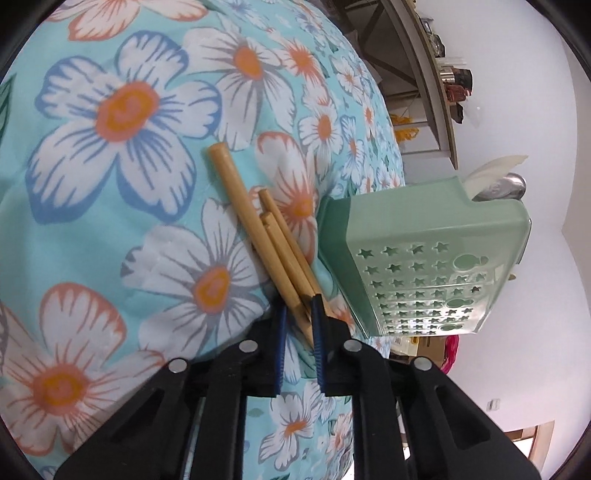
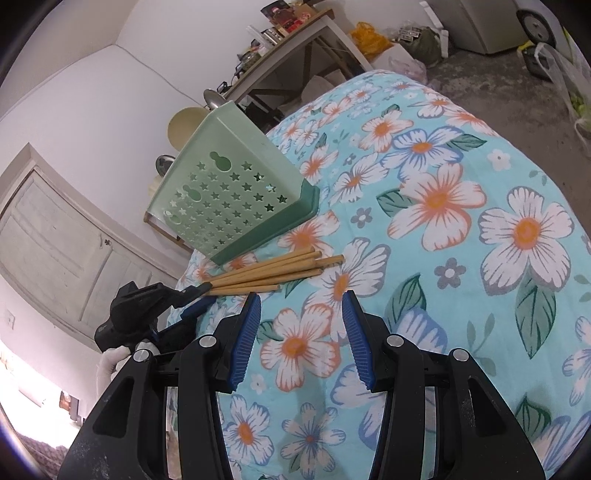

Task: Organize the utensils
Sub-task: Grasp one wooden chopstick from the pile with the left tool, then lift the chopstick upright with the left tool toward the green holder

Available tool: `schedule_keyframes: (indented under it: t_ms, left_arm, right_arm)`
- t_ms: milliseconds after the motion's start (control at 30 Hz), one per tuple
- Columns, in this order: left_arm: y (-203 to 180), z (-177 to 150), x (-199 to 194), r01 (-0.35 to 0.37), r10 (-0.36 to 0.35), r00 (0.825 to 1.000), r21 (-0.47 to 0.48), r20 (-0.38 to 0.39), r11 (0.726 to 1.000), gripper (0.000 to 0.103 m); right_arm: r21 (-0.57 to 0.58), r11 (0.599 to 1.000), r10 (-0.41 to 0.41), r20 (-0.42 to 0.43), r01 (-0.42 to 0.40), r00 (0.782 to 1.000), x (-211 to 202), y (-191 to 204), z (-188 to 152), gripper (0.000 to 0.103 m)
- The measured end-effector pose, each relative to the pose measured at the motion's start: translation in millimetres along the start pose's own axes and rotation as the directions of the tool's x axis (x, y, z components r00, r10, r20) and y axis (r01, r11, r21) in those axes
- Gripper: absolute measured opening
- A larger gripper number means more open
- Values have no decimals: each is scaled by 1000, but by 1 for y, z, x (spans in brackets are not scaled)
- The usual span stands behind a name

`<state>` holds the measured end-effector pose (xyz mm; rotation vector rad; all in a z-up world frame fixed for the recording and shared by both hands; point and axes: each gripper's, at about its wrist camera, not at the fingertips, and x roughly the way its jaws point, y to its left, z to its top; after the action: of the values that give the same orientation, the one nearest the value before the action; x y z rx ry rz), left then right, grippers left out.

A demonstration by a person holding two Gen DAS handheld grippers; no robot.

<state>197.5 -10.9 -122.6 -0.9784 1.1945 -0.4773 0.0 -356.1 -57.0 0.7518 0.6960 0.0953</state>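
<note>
The green utensil holder (image 2: 236, 184) stands near the rounded edge of the floral tablecloth (image 2: 461, 206), its star-punched wall facing both cameras. The cloth on the side away from the holder lies flat and bare, giving wide room. Just beside the holder's dark green base lies the bundle of wooden chopsticks (image 2: 273, 271), fanned slightly at the far ends. The left gripper (image 1: 298, 308) is clenched on the near ends of the chopsticks (image 1: 258, 236), its blue pads pressing the sticks. The right gripper (image 2: 300, 306) hovers over the cloth, farther from the holder than the sticks are, its jaws parted with nothing between them. Rising out of the holder are a cream spoon (image 2: 184, 125) and a metal ladle (image 2: 214, 98). Behind the holder stand a cluttered wooden shelf (image 2: 291, 33), white walls and a panelled door (image 2: 55, 236).
</note>
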Motion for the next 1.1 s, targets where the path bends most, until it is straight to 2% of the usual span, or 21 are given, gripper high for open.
schedule_keyframes:
  t_ms: [300,467,533,633,733,867,1033,1100]
  left_arm:
    - [5,-15,-23,1,-1,1000,14,0,1000,11]
    - [-7,-23,-50,-28,23,999,127,43,992,11]
    - [-18,-25,-65,-42,27,997,202,76,979,11]
    - [-46,-33,-94,-89,25,985,372,173,924,9]
    - [-78,-47,-126,-153,-6,960,545,279,824,7]
    - [-100,-56,-151,-189,-54,939,643,338,742,6]
    - [-125,-77,-159,-285,-81,908,747,412,600,6]
    - [-133,-90,-156,-323,-86,900,786,427,527,6]
  right_arm:
    - [-1,1000,2,8,-2,1000,-5,2,1,45]
    - [-4,1000,3,10,-3,1000,-6,4,0,45]
    - [-9,1000,2,9,-2,1000,-7,7,0,45]
    - [-18,1000,0,10,0,1000,-7,11,0,45]
    - [-20,1000,3,15,-3,1000,-8,14,0,45]
    - [-22,1000,6,14,-6,1000,-7,18,-2,45]
    - [-36,999,4,12,-4,1000,-8,23,-3,45]
    - [-38,999,2,13,-2,1000,-8,24,-3,45]
